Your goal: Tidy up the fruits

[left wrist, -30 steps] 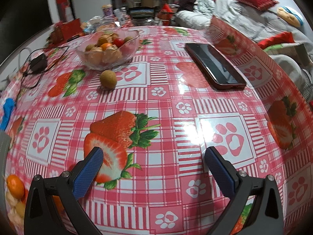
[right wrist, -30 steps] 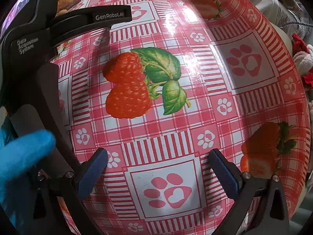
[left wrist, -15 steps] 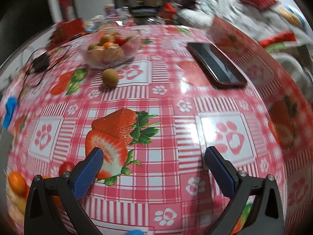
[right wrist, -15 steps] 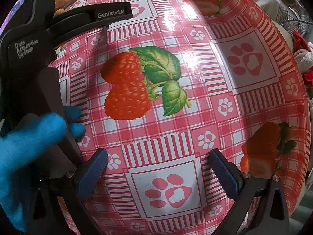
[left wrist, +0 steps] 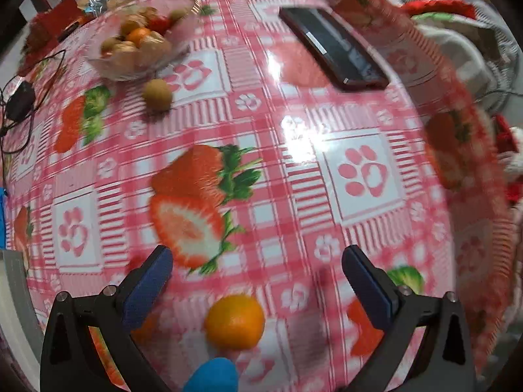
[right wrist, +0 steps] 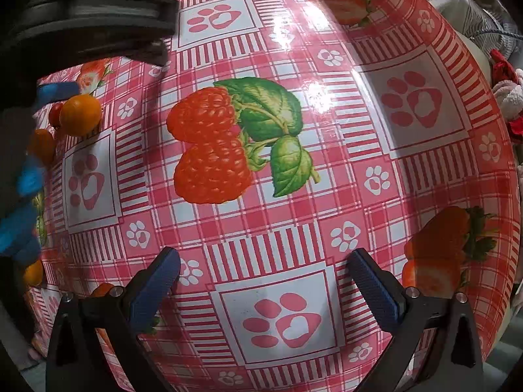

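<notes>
Since the earlier frames, your left gripper (left wrist: pixel 258 277) has tilted down, bringing an orange (left wrist: pixel 234 321) into view on the tablecloth (left wrist: pixel 294 196) between its fingers; nothing is gripped and the jaws stand wide apart. Motion blur softens the left view. A blue-gloved fingertip (left wrist: pixel 212 375) is cut off at the bottom edge. The glass bowl (left wrist: pixel 137 52) of fruit sits far off, a brown fruit (left wrist: pixel 157 94) just beside it. Your right gripper (right wrist: pixel 261 277) hovers spread wide, empty.
</notes>
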`<state>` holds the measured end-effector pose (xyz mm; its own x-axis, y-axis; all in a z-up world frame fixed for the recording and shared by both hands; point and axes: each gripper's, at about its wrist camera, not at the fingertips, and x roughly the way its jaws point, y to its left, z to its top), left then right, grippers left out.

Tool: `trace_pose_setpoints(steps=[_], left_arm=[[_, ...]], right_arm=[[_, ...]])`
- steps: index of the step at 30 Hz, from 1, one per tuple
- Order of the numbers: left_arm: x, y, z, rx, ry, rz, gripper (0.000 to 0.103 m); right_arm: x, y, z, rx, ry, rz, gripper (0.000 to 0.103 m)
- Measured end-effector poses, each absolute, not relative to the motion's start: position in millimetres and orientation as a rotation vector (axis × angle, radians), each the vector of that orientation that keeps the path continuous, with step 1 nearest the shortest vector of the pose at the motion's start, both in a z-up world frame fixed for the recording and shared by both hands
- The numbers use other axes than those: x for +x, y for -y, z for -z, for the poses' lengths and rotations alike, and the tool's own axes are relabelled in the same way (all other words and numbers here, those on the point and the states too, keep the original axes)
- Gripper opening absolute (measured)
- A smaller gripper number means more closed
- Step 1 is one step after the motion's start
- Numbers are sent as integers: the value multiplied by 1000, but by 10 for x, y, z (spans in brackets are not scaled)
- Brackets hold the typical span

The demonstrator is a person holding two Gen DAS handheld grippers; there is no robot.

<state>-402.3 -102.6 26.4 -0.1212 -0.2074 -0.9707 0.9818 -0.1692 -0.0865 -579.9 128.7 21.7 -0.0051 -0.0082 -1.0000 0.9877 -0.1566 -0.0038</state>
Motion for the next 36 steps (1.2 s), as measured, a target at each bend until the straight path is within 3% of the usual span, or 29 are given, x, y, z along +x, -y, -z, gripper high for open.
trace_pose_setpoints(steps=[7, 17, 24, 36], left_arm=[[-3158, 479, -682, 1087, -1011, 1454, 103], [-2296, -380, -182, 1215, -1152, 1259, 103], [-2036, -475, 42, 1241, -1145, 1239, 103], [-1961, -335, -70, 1163, -1170, 1242, 103]], right_arm=[[-5823, -1306, -232, 1290, -1074, 1394, 103], [-5799, -1043, -235, 1382, -1111, 1316, 103], [-5431, -939, -310, 1344, -1114, 1226, 103], [-5239, -518, -416, 1330, -1086, 1220, 103]])
